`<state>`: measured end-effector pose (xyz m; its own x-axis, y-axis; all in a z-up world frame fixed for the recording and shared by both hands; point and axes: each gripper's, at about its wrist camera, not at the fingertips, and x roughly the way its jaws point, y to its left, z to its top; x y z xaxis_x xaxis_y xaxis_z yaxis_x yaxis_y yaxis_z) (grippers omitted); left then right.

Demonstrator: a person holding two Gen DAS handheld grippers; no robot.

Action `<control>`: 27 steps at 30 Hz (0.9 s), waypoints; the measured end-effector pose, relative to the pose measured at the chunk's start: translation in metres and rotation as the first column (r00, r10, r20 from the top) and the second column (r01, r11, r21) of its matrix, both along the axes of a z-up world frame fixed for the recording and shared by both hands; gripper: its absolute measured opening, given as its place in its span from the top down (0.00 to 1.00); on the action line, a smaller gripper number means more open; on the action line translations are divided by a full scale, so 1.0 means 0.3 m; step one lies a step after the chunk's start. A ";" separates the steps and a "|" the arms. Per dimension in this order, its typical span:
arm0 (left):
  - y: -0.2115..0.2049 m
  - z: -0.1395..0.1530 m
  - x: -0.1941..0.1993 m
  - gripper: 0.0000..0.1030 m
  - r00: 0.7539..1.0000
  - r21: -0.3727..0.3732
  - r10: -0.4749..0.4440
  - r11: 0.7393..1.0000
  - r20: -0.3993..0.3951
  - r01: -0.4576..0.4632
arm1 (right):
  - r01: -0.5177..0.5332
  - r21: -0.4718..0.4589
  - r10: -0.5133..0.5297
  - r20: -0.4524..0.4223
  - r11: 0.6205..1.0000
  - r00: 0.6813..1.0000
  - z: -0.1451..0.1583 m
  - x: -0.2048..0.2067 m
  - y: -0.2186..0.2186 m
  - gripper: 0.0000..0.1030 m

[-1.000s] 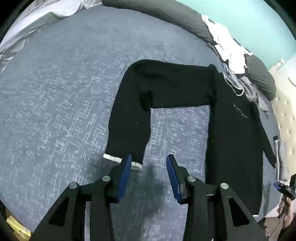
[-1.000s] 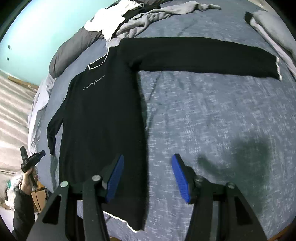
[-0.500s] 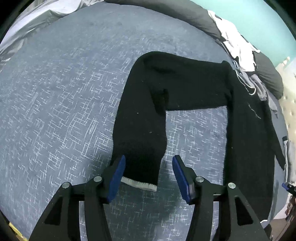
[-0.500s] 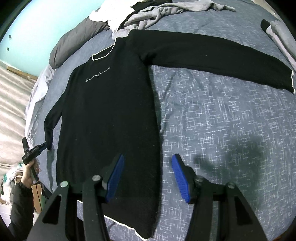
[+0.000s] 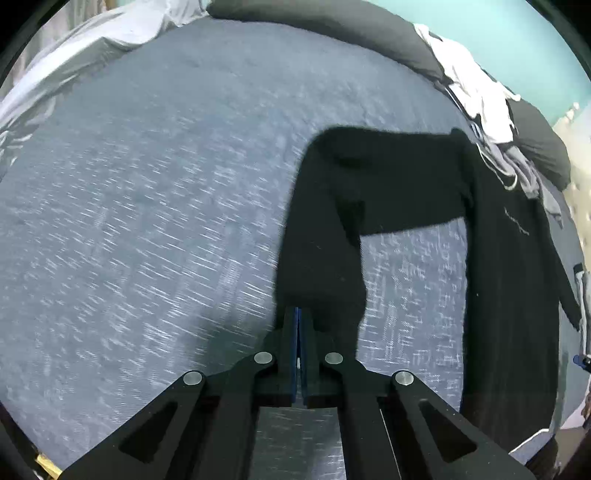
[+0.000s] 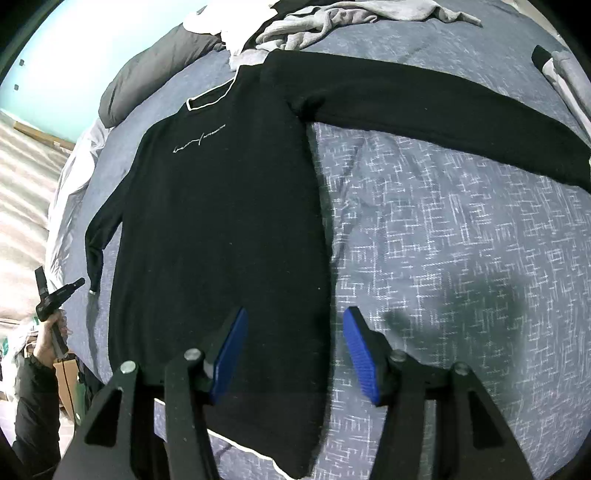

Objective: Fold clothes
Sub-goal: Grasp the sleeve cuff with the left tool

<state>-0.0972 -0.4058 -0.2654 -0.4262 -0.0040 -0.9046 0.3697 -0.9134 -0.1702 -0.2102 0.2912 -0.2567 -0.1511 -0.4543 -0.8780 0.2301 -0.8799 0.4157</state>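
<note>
1. One black long-sleeved knit sweater [image 6: 221, 229] with thin white trim at neck and hem lies flat, front up, on the bed, its hem at the near edge and its collar toward the pillows.
2. I count two sleeves. In my right view one sleeve [image 6: 436, 110] runs straight out across the cover and the other [image 6: 96, 240] hangs down along the body on the far side.
3. In my left view the outstretched sleeve [image 5: 325, 236] bends at the elbow, and its cuff end comes right down to my left gripper [image 5: 297, 317].
4. My left gripper has its two blue pads pressed together, and the black sleeve end sits right at the tips; the cuff itself is hidden behind the fingers, but it looks pinched.
5. My right gripper [image 6: 293, 332] hangs over the sweater's lower side edge with its two blue pads spread apart, nothing between them but fabric lying below.
6. Underneath it all, one blue-grey bedcover [image 6: 461, 240] with a white crosshatch pattern.
7. At the head: a dark grey pillow [image 6: 147, 74], and one loose heap of white and grey clothes [image 6: 314, 22].
8. One more folded grey garment [image 6: 565, 74] at the far right edge.
9. At the left edge, a person's hand [image 6: 48, 339] in a dark sleeve holds a black device.
</note>
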 end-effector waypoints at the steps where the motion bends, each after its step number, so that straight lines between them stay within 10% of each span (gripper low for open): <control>1: 0.001 -0.006 0.002 1.00 1.000 0.009 0.002 1.000 0.004 -0.002 | -0.001 -0.002 0.001 0.001 1.000 1.000 0.000 0.000 -0.003 0.46; 4: 0.002 -0.022 0.008 0.98 1.000 0.035 0.009 0.999 0.016 -0.010 | -0.006 -0.005 0.006 0.003 1.000 1.000 -0.004 0.004 -0.012 0.46; 8: 0.008 -0.073 0.005 0.47 0.999 0.102 0.034 0.994 0.017 -0.035 | -0.017 -0.001 0.017 0.004 1.000 1.000 -0.003 0.011 -0.022 0.46; 16: 0.042 -0.124 -0.011 0.47 1.000 0.098 0.009 0.995 0.028 -0.012 | -0.024 0.017 0.023 0.008 1.000 1.000 -0.002 0.016 -0.024 0.46; 21: 0.050 -0.119 -0.015 0.84 0.999 0.056 -0.009 0.998 0.043 0.006 | -0.030 0.020 0.030 0.017 0.999 0.999 -0.011 0.023 -0.032 0.46; 27: -0.009 0.001 -0.004 0.91 1.000 -0.044 -0.021 0.999 0.016 0.022 | -0.039 0.018 0.039 0.021 0.999 0.999 -0.016 0.026 -0.048 0.46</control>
<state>-0.0985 -0.4084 -0.2651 -0.4126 -0.0350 -0.9102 0.3520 -0.9278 -0.1239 -0.2025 0.2768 -0.2616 -0.1154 -0.4430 -0.8891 0.2558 -0.8781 0.4043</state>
